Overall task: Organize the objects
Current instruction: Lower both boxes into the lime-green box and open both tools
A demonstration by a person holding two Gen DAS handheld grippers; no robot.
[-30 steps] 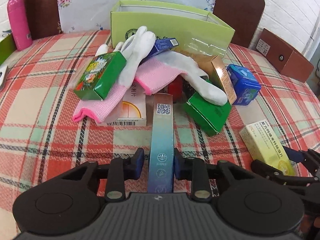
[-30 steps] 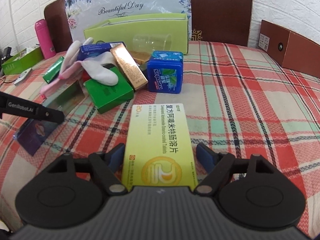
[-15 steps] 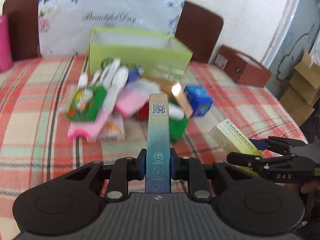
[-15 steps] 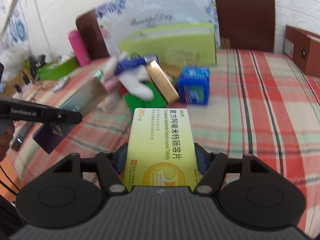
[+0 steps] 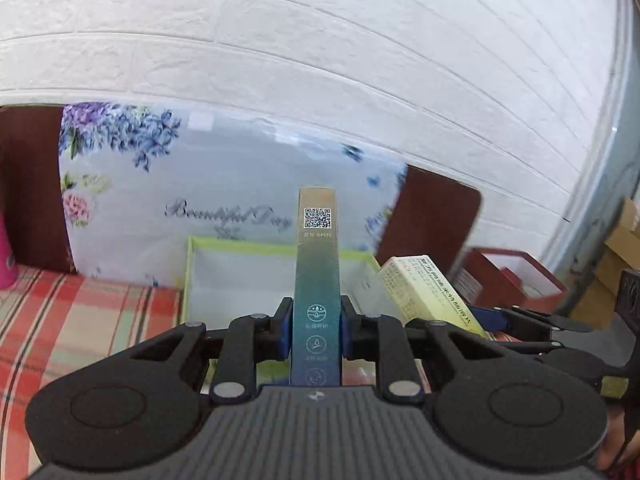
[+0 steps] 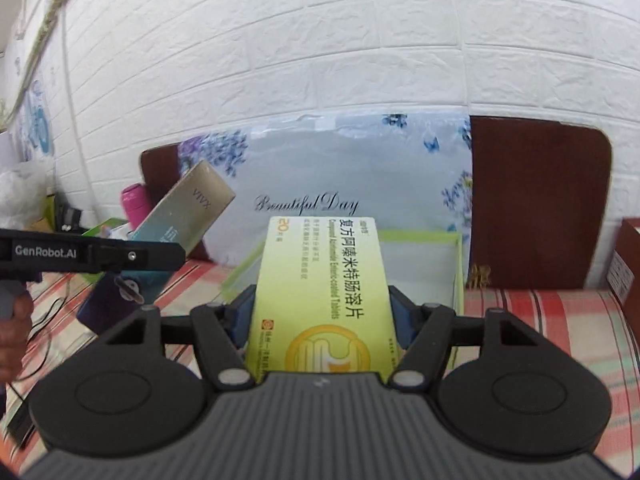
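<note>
At the far left edge of my left view a pink bottle [image 5: 5, 258] stands on the plaid cloth of the counter [image 5: 80, 320], before a dark brown chair back [image 5: 30, 188]. Right of it a floral "Beautiful Day" bag [image 5: 208, 184] leans upright against the white brick wall [image 5: 320, 40]. In front of the bag sits the open lime-green box [image 5: 240, 280], its white inside showing.

My left jaws [image 5: 316, 338] are pinched on a slim teal-and-gold carton [image 5: 317, 280], blue pads pressed to both its narrow sides. Its long axis runs straight away from me along the fingers, QR-code end foremost and raised over the green box. From my right view this carton [image 6: 188, 216] slants up to the right, above the counter.

Further right, my right jaws [image 6: 322, 316] clamp a yellow tablet box [image 6: 320, 292] across its width, broad printed face up. Its long axis also points forward at the green box [image 6: 424, 264], far end lifted before the opening. In the left view the tablet box [image 5: 424, 292] angles in just beside the green box's right wall. A second chair back [image 6: 540, 200] and a red-brown box [image 5: 516, 276] stand at the right.
</note>
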